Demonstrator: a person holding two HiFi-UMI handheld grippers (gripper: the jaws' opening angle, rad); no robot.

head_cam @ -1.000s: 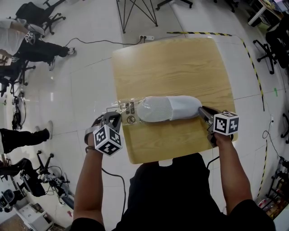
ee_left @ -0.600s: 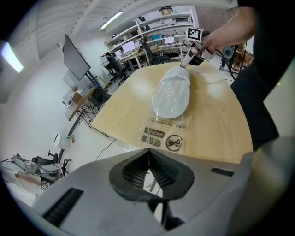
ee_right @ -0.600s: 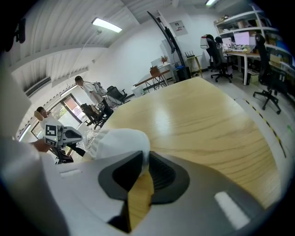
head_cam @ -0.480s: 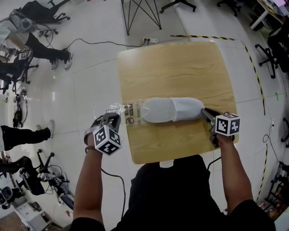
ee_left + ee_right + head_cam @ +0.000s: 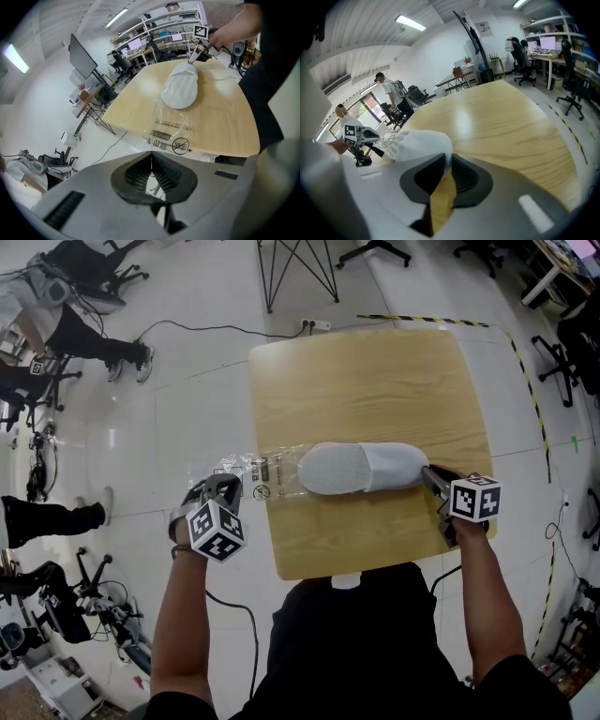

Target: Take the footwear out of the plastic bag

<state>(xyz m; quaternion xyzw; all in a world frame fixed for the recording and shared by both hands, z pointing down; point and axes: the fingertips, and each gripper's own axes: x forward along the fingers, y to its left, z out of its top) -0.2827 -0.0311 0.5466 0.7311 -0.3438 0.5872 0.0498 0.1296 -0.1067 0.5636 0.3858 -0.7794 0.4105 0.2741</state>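
Grip at both ends is what this step rests on. The left gripper (image 5: 223, 487), just past the tabletop's left edge, is clamped flat on the end of the clear plastic bag (image 5: 255, 474) that is away from the slipper. The right gripper (image 5: 429, 474), near the tabletop's near right corner, pinches the heel rim of the white slipper (image 5: 361, 468).

The slipper lies across the tabletop (image 5: 375, 381) close to its near edge. Its toe seems just inside the bag's mouth, almost free.

To finish cleanly, I judge the right hand should anchor the slipper while the left draws the film straight off, along the slipper's length and low over the wood. A lifted or skewed pull could snag the mouth on the toe or let the thin film slide from the pads.

Around the pale wood spreads a glossy white tiled floor (image 5: 187, 409). A power strip (image 5: 309, 324) lies beyond the far edge and yellow-black tape (image 5: 525, 381) runs to the right. Office chairs (image 5: 553, 352) stand about, and seated people (image 5: 66, 324) are off to the left.
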